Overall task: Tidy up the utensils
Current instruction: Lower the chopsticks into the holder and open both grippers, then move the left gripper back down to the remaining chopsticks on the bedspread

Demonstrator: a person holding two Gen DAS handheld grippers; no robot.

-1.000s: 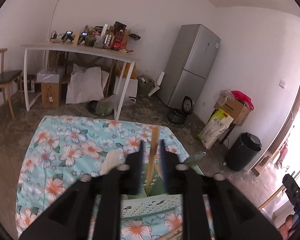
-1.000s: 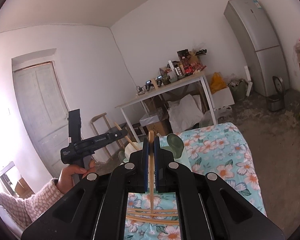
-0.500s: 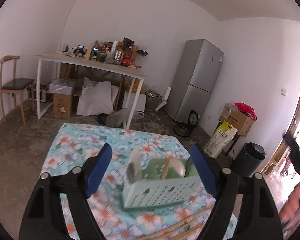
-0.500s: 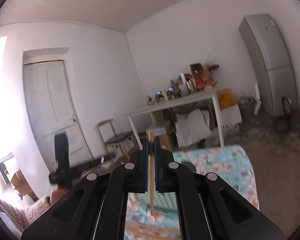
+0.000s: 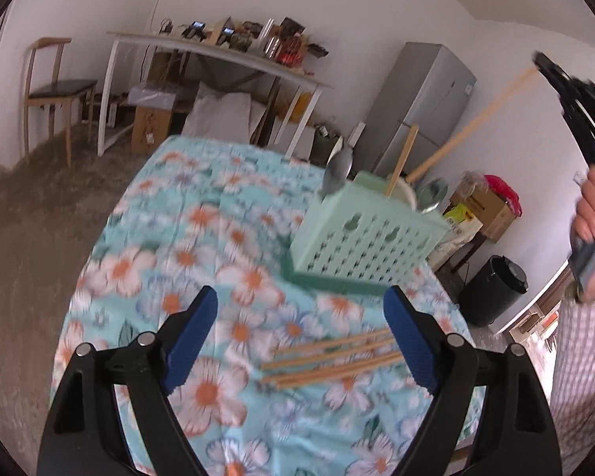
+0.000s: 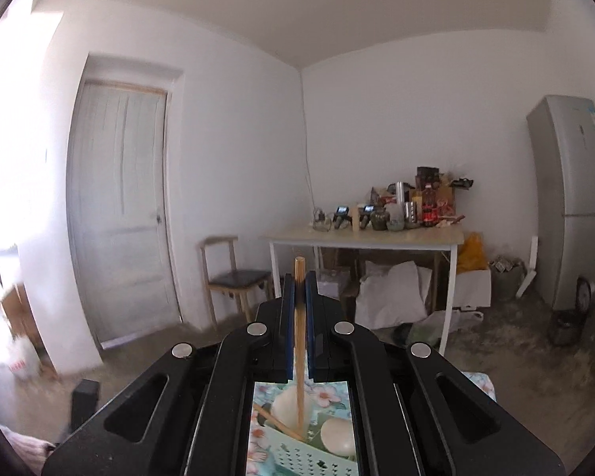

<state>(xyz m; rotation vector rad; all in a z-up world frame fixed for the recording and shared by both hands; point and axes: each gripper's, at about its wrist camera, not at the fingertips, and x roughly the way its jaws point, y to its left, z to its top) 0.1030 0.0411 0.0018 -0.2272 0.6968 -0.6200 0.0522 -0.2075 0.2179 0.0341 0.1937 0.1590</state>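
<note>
A mint green perforated basket (image 5: 369, 238) stands on the floral tablecloth (image 5: 202, 246), holding spoons (image 5: 339, 166) and one upright chopstick (image 5: 400, 158). Several loose wooden chopsticks (image 5: 333, 357) lie on the cloth in front of it. My left gripper (image 5: 301, 335) hovers open just above them, with nothing between its blue pads (image 5: 194, 333). At the upper right, my right gripper (image 5: 547, 67) is shut on a chopstick (image 5: 476, 123) whose lower end reaches the basket. In the right wrist view, that gripper (image 6: 299, 281) clamps the chopstick (image 6: 299, 317) above the basket (image 6: 297, 452).
A person's hand (image 5: 591, 206) holds the right gripper's handle at the right edge. Beyond the cloth stand a white table (image 5: 218, 51) with clutter, a wooden chair (image 5: 55, 83), a grey fridge (image 5: 424, 107), boxes and a black bin (image 5: 496, 289).
My left gripper let go of a chopstick into the basket, opened wide, and drew back and down towards the loose chopsticks. My right gripper rose with its chopstick over the basket.
</note>
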